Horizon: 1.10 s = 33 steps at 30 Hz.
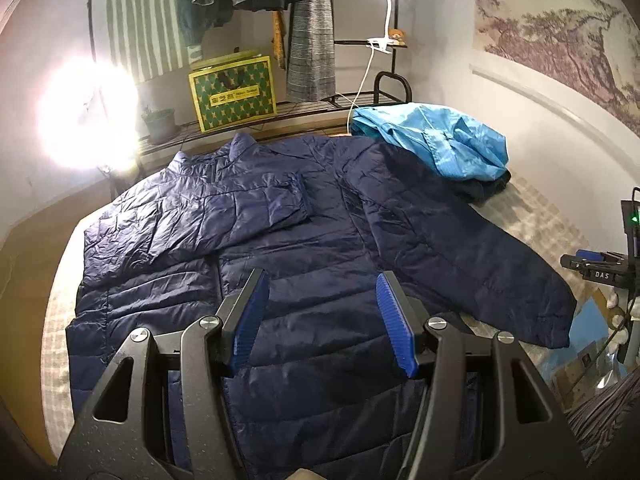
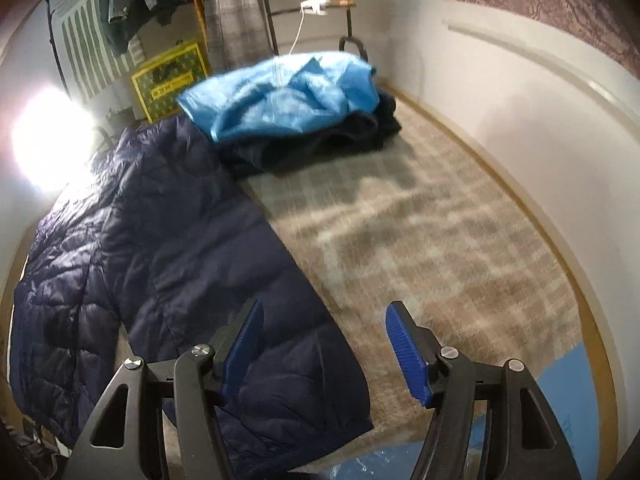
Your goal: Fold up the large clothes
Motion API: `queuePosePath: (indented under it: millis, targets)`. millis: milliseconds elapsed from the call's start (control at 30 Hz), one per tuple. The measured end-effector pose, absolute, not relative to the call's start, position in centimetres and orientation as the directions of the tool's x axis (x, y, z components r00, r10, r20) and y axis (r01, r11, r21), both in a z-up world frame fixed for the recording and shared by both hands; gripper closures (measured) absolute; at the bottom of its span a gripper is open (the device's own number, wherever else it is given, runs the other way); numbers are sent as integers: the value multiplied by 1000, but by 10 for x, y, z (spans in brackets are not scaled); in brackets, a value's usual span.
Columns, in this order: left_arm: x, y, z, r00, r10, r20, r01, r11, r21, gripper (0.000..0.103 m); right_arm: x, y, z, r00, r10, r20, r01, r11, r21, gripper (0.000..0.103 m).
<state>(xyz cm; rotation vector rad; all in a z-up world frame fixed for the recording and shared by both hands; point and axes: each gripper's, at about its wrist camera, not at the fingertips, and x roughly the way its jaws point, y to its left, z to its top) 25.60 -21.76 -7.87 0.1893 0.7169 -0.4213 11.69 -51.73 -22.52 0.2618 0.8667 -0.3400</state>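
Our right gripper (image 2: 324, 344) hangs with jaws apart and empty above the cuff of the navy jacket (image 1: 304, 216), whose far sleeve lies stretched out; the left gripper (image 1: 322, 316) is likewise parted and empty, over the hem. We judge the slick quilted shell could slip from a shallow pinch. The jacket lies flat on a checked cover (image 2: 420, 240); beyond its collar a blue garment (image 2: 280, 92), a rack and bright lamps.

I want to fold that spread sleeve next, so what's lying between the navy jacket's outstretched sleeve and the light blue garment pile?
Only bare plaid bed cover lies between the navy jacket's sleeve and the light blue garment pile; the right wrist view shows it best.
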Motion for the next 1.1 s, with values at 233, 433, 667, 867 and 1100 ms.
queuePosePath:
  millis: [233,433,667,867,1100]
  targets:
    - [242,-229,-71,728,-289,-622,443,891,103,45,118,-526,-251,528,-171,-832,424,902,84,36]
    - [239,-230,-71,731,-288,-619,446,888,114,45,121,-533,-270,463,-142,-875,454,886,97,36]
    - [242,-224,-76,722,-282,-632,444,889,111,45,126,-522,-270,455,-68,-888,405,904,138,81]
    - [246,-220,-83,711,-281,-645,452,885,112,45,130,-501,-252,505,-4,-863,348,916,199,99]
    - [269,-195,-100,571,-389,-722,451,884,-120,46,142,-457,-198,656,158,-738,199,907,371,101]
